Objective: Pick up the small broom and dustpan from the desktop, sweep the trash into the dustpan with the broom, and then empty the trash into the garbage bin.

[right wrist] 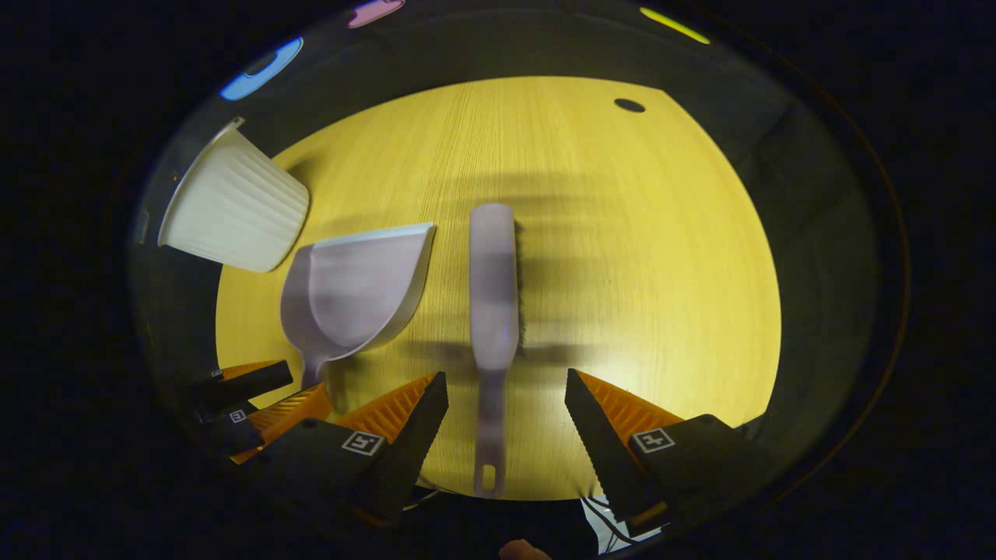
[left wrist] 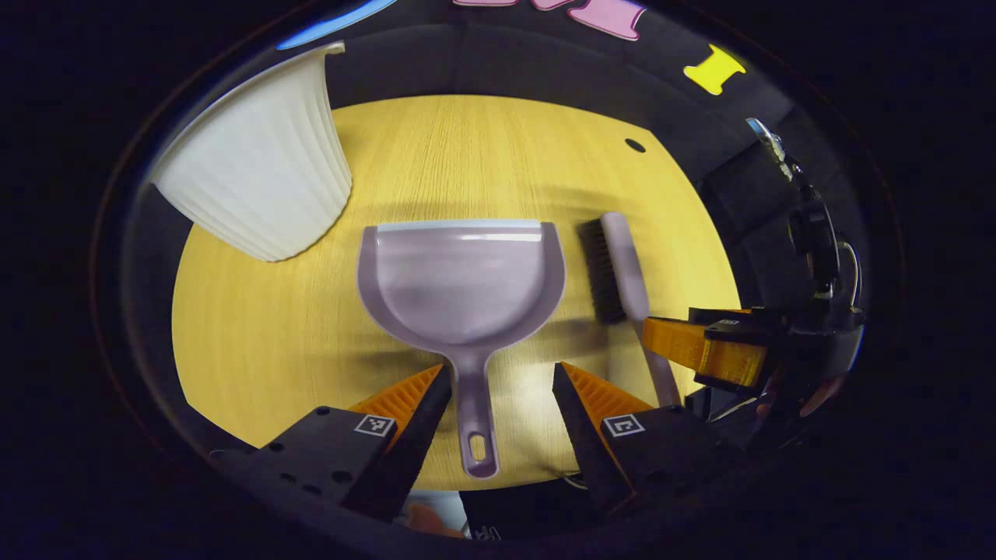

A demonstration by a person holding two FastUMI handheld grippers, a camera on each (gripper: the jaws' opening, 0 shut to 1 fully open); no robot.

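Left tool [left wrist: 502,389] spread open astride the dustpan [left wrist: 463,284] handle on the surface [left wrist: 257,350], bin [left wrist: 257,167] beyond | right tool [right wrist: 506,397] open around the broom [right wrist: 492,288] handle | both look light, stiff, slick plastic; grip mid-handle.

a wooden desktop [left wrist: 498,148] carries a dustpan [left wrist: 463,280], broom [left wrist: 622,272] and ribbed bin [left wrist: 257,171].
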